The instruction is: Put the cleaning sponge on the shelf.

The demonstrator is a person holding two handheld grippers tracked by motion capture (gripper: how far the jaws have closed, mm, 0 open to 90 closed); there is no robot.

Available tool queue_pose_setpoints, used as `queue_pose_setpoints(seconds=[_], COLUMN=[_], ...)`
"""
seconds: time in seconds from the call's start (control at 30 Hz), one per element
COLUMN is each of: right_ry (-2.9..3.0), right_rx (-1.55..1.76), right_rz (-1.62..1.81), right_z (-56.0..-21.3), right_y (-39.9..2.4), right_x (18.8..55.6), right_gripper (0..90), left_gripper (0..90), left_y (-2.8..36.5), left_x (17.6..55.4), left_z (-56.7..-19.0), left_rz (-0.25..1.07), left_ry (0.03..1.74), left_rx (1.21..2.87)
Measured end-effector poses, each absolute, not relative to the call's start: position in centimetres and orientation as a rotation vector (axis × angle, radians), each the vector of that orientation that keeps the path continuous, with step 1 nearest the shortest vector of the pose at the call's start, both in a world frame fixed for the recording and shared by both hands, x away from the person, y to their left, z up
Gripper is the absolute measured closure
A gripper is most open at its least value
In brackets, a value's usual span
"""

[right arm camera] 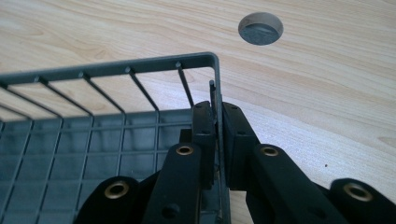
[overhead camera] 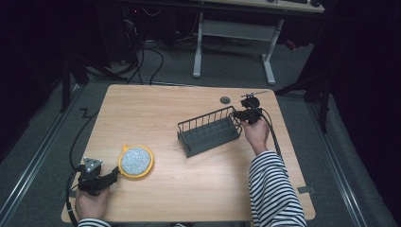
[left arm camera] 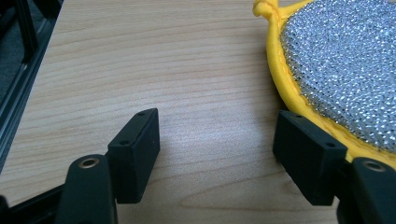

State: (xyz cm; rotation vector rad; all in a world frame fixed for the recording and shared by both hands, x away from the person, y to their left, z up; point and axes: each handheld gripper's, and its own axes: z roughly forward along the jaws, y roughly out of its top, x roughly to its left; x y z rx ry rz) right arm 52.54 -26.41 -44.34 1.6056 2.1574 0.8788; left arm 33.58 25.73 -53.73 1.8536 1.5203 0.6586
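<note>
Striped sleeves and forearms at the near edge, entering from the bottom of the high view. Wooden table [overhead camera: 189,189] beneath everything, with a round cable hole [overhead camera: 225,100] near its far edge. Dark wire basket [overhead camera: 208,130] right of centre, standing on the wood, empty as far as can be told. Round yellow-rimmed scrubbing pad [overhead camera: 136,161] with a silver mesh face at near left, flat on the table. Left gripper [overhead camera: 115,173] just beside the pad, jaws spread wide with bare wood between them; one jaw at or touching the yellow rim, hard to tell which. Right gripper [right arm camera: 217,135] clenched on the thin end wall of the basket at its far right corner. Likely risks: a one-corner pinch on thin wire letting the basket swing, tilt or slip free on a lift; a dragged basket scraping across the wood; the pad nudged away by the left jaw.
</note>
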Motion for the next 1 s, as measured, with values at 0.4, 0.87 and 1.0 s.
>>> queue_pose_setpoints(seconds=[0.4, 0.87, 1.0], right_ry=[2.093, 2.02, 2.023], right_rx=[1.682, 1.684, 1.683], right_rz=[0.835, 0.785, 0.794], right_z=[-44.2, -44.4, -44.5], right_y=[-24.5, -19.9, -19.0], right_x=[53.6, 54.5, 54.3], right_gripper=[85.5, 85.5, 85.4], left_gripper=[32.1, 31.7, 31.7], left_y=[25.7, 25.7, 25.7], left_x=[33.6, 33.6, 33.6], left_z=[-53.7, -53.7, -53.7], left_rz=[0.653, 0.653, 0.653], left_ry=[1.514, 1.506, 1.505], left_rx=[1.856, 1.863, 1.864])
